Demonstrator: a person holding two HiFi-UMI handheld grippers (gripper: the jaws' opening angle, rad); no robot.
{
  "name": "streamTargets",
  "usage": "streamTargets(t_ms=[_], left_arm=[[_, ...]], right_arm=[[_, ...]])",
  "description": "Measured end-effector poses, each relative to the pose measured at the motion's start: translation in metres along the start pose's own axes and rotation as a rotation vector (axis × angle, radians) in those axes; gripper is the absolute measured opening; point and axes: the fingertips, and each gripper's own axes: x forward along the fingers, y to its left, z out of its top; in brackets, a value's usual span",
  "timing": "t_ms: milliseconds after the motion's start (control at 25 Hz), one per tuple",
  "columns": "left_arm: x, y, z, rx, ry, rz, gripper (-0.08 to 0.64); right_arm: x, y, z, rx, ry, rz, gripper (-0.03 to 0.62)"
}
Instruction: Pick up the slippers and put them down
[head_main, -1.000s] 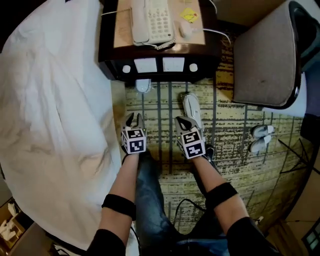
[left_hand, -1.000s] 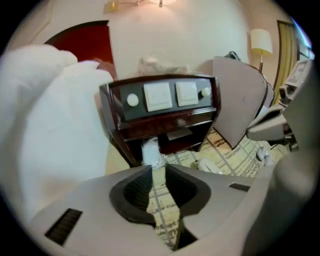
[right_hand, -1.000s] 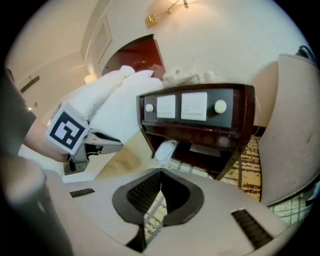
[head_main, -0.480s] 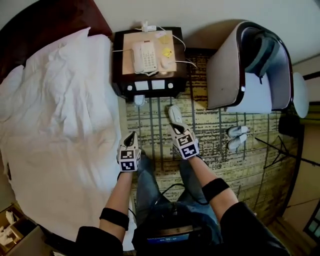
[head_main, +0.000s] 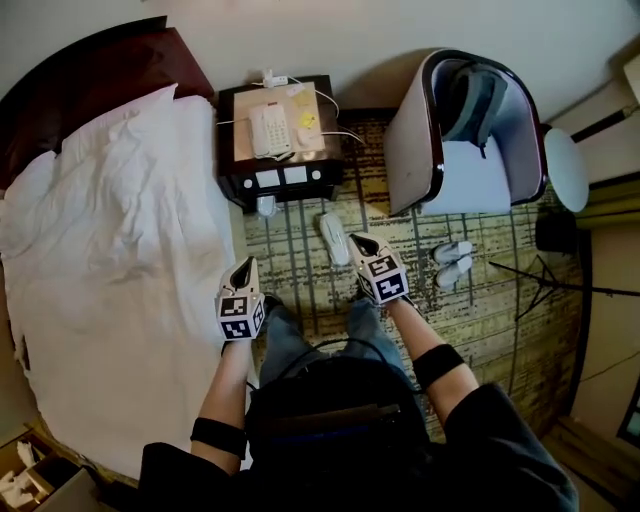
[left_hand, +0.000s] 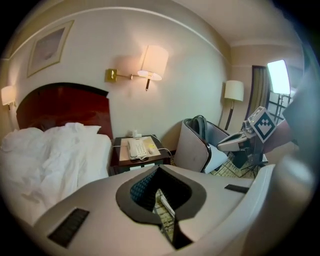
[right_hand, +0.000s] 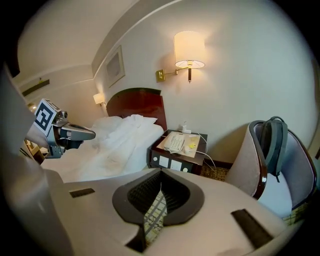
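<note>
Two clenched, empty claws, left claw (head_main: 244, 266) and right claw (head_main: 359, 241), near a white slipper (head_main: 333, 238); backpack (head_main: 470, 100) in armchair (head_main: 406, 160).

Wall (left_hand: 195, 75): plain and pale, with a framed picture (left_hand: 49, 47) up over the headboard (left_hand: 62, 105).
Bed (head_main: 110, 260): white, rumpled, and it filled the left side.
Nightstand (head_main: 243, 135): dark wood, tucked between bed and chair (head_main: 408, 150), with a white phone (head_main: 270, 130) and cables on top.
Chair: curved high back, and a backpack (head_main: 472, 100) sat on its seat.
Floor: yellow-and-dark patterned carpet (head_main: 490, 320).
Light: wall lamp (left_hand: 152, 62) glowed above the nightstand, floor lamp (left_hand: 233, 91) was lit in the corner, and the window (left_hand: 279, 77) was bright beyond.
</note>
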Motion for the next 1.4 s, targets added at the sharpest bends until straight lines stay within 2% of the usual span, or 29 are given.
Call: streamTargets(t_ms=[200, 320, 640, 960, 1400], left_arm=[[-0.02, -0.014, 0.018, 0.005, -0.035, -0.027, -0.011], [-0.024, -0.019, 0.016, -0.024, -0.04, -0.037, -0.011], [-0.032, -0.024, 0.01, -0.037, -0.05, -0.047, -0.011], [-0.028, -0.025, 0.016, 0.025, -0.054, -0.05, -0.009], [-0.007, -0.028, 0.027, 0.078, -0.034, -0.112, -0.009]], right_arm=[[-0.03, 0.007, 0.008, -0.001, -0.027, -0.005, 0.002], [-0.039, 0.011, 0.002, -0.009, -0.024, -0.01, 0.002], [-0.047, 0.014, -0.015, 0.016, 0.003, -0.014, 0.002], [-0.042, 0.013, -0.019, 0.022, 0.01, -0.019, 0.003], [-0.026, 0.009, -0.027, 0.065, 0.026, -0.05, 0.031]])
